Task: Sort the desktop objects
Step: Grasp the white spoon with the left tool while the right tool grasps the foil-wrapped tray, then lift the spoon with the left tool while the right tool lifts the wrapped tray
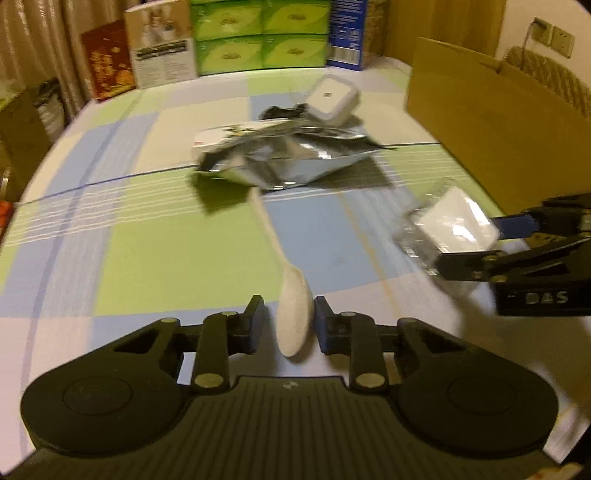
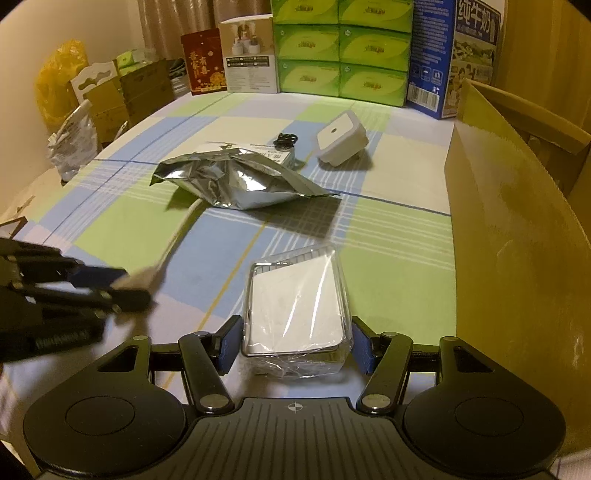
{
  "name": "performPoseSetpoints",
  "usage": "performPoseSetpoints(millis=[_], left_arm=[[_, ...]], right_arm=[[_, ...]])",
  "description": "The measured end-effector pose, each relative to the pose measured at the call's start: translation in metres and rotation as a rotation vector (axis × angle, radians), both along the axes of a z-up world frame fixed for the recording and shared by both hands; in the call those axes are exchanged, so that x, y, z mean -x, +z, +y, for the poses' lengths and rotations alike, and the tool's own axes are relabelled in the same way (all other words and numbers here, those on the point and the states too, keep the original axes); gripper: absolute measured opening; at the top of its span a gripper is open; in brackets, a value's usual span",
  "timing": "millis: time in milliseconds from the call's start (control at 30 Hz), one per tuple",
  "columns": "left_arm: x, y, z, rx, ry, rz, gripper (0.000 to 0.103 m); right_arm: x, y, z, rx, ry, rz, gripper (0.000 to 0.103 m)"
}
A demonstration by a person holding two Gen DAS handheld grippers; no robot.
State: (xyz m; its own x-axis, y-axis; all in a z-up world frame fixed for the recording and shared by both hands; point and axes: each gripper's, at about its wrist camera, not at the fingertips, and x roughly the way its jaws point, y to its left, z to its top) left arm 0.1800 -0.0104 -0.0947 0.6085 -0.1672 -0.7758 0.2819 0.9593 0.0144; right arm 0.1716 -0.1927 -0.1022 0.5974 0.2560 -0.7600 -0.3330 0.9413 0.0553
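Your right gripper holds the wrapped packet above the surface beside the cardboard box, left gripper fingers narrowly bracketing the spoon; next, likely carry the packet into the box.

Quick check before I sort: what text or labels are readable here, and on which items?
"纯牛奶": blue milk carton.
"DAS": body of the right tongs, seen from the left wrist view.
Large gold characters on the red packet: too blurred to read.
White product box, green tissue packs, paper under the foil bag: print too small.
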Motion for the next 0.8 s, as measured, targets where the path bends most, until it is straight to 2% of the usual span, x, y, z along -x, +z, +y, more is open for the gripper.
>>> performPoseSetpoints(millis=[133,200,267,367,633,733,800], left_arm=[[0.002,0.004,0.014,0.031,0.045,-0.002,0.024],[0.004,0.004,0.019,0.081,0.064,0.006,0.025],[0.004,0.004,0.02,0.117,0.08,0.017,0.035],[0.004,0.002,0.017,0.123,0.085,0.014,0.038],[0.002,-0.003,0.012,0.117,0.088,0.002,0.036],[0.001,-0.004,0.01,0.114,0.093,-0.01,0.028],[0.002,-0.005,0.009,0.113,0.096,-0.019,0.028]], right_arm=[[0.007,0.0,0.002,-0.013,-0.005,0.0,0.058],[0.01,0.0,0.004,-0.017,-0.004,-0.001,0.058],[0.011,0.0,0.006,-0.013,-0.004,-0.007,0.058],[0.011,-0.001,0.006,-0.014,-0.006,-0.013,0.058],[0.008,-0.005,0.008,-0.028,-0.015,-0.024,0.059],[0.007,-0.007,0.01,-0.016,-0.013,-0.028,0.07],[0.007,-0.008,0.011,-0.017,-0.016,-0.028,0.075]])
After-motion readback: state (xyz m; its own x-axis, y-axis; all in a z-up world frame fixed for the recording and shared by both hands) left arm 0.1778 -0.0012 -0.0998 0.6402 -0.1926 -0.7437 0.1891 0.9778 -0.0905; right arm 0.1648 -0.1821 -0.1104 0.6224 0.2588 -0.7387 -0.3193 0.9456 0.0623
